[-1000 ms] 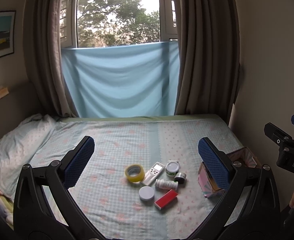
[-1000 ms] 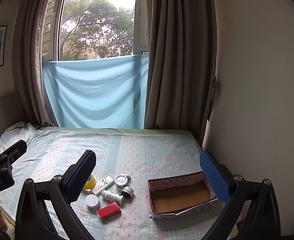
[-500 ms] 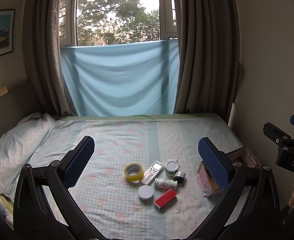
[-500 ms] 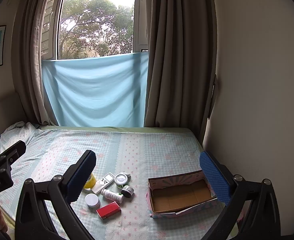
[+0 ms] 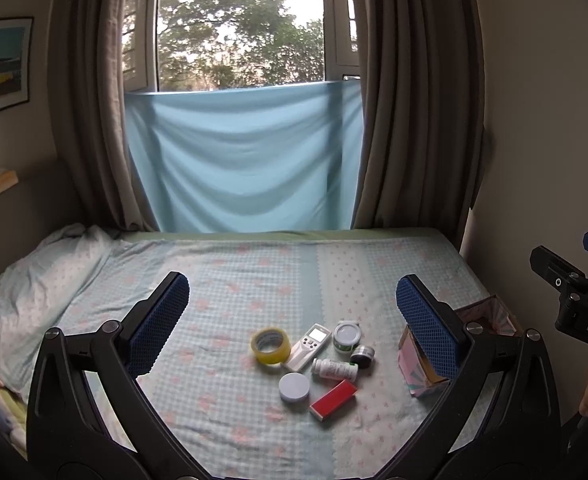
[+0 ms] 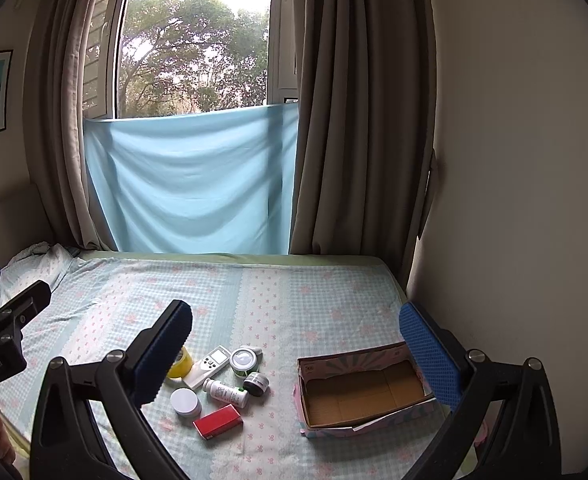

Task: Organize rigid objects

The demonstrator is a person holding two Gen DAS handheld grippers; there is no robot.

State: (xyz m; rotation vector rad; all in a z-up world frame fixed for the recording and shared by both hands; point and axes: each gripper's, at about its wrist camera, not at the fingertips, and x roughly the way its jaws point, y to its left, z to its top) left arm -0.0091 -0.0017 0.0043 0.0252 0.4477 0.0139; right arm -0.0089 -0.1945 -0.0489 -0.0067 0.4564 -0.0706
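Cardboard forms the open box (image 6: 360, 394) seen at the lower right of the right wrist frame, its brown floor bare; it is judged light and easily dented, so it is best left where it lies on the bed (image 6: 294, 300). The rigid objects are clustered on the bedspread just left of it, low in the centre of both frames. A red box (image 6: 217, 421) lies nearest the camera; it is judged stiff and light, and is best taken across its narrow sides. A white pill bottle (image 6: 225, 392) lies on its side (likely to roll if nudged) and should be pinched across the body, not the cap. The yellow tape roll (image 5: 269, 345) is rigid and can be gripped through its wall. A white remote-like device (image 5: 309, 341), a round white lid (image 5: 294, 386), a green-sided jar (image 6: 243, 361) and a small dark jar (image 6: 255, 383) are packed close together, some touching, so neighbours may be disturbed. Smooth plastic may slip on the textured pads.

The left tongs (image 5: 291, 308) are spread wide and empty, as are the right tongs (image 6: 296, 332); both are held above the bed, well apart from the objects.
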